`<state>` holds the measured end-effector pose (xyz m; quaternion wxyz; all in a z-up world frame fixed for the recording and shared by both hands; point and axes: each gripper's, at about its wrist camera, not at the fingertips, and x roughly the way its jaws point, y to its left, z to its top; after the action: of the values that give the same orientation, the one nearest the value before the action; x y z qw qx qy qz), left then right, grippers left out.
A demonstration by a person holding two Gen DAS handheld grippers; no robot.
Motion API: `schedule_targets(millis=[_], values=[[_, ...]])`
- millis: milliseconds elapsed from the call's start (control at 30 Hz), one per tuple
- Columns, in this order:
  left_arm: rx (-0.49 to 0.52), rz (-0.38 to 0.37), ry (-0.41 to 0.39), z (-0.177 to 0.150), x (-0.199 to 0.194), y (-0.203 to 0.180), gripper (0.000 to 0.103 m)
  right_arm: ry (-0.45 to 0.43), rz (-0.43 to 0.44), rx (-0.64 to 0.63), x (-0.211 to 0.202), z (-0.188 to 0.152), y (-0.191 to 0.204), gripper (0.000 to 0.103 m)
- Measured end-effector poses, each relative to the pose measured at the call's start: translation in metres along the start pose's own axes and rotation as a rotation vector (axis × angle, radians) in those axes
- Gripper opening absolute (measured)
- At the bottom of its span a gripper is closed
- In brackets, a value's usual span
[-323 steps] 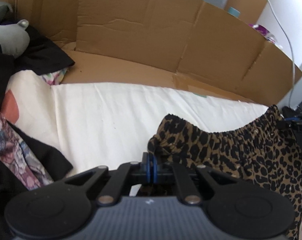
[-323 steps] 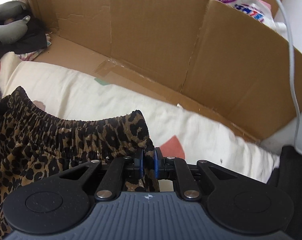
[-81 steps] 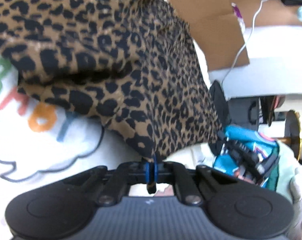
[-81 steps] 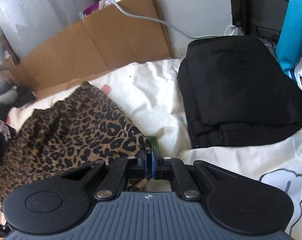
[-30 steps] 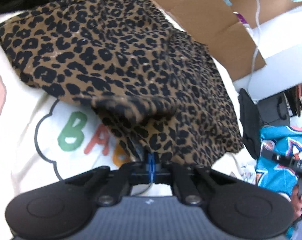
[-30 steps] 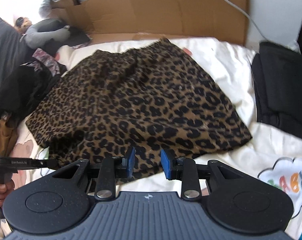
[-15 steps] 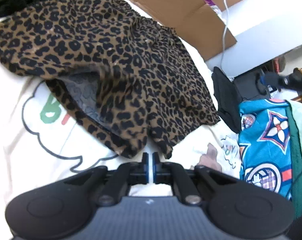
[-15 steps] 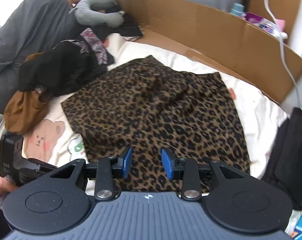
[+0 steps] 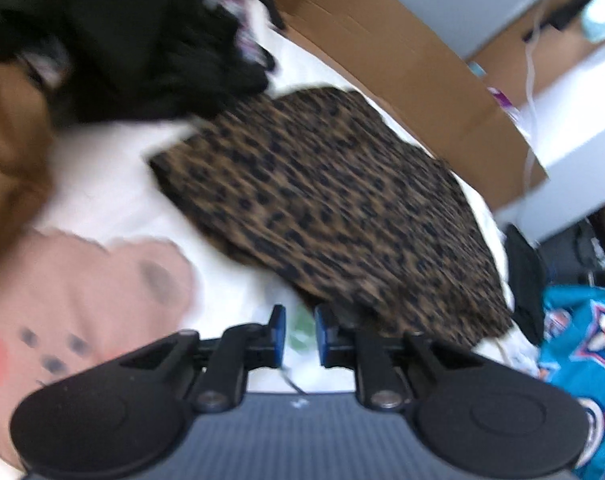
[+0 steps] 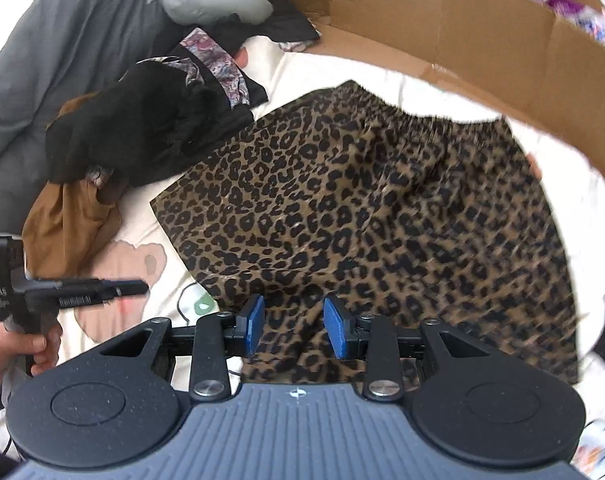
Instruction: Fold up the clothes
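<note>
A leopard-print skirt lies spread flat on the white printed bedsheet, waistband toward the cardboard. My right gripper hovers open over its near hem with nothing between the fingers. In the left wrist view the skirt lies ahead and to the right. My left gripper is open just off the skirt's near edge, holding nothing. The left gripper also shows in the right wrist view as a black tool held by a hand at the left.
A pile of black, floral and brown clothes sits left of the skirt. A cardboard wall lines the far side. A grey neck pillow lies at the back left. A blue printed garment and a black folded garment lie at the right.
My left gripper has let go of the skirt's hem and opened, swinging left toward the bear print. The folded-up corner now lies flat. My right gripper stays open above the hem.
</note>
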<state>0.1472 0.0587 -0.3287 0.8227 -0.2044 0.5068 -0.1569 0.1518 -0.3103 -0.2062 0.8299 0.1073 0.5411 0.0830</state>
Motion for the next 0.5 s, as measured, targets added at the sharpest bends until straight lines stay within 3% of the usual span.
schedule_targets(millis=[100,167,500], values=[[0.002,0.055,-0.036,0.021,-0.006,0.019,0.030,-0.012,0.008,0.052,0.013,-0.013,0.001,0.040],[0.003,0.087,-0.058,0.035,-0.008,0.029,0.045,-0.026,0.009,0.094,0.017,-0.021,0.000,0.040],[0.076,0.163,-0.087,0.084,0.022,0.043,0.055,-0.123,0.044,0.287,0.034,-0.050,0.000,0.040]])
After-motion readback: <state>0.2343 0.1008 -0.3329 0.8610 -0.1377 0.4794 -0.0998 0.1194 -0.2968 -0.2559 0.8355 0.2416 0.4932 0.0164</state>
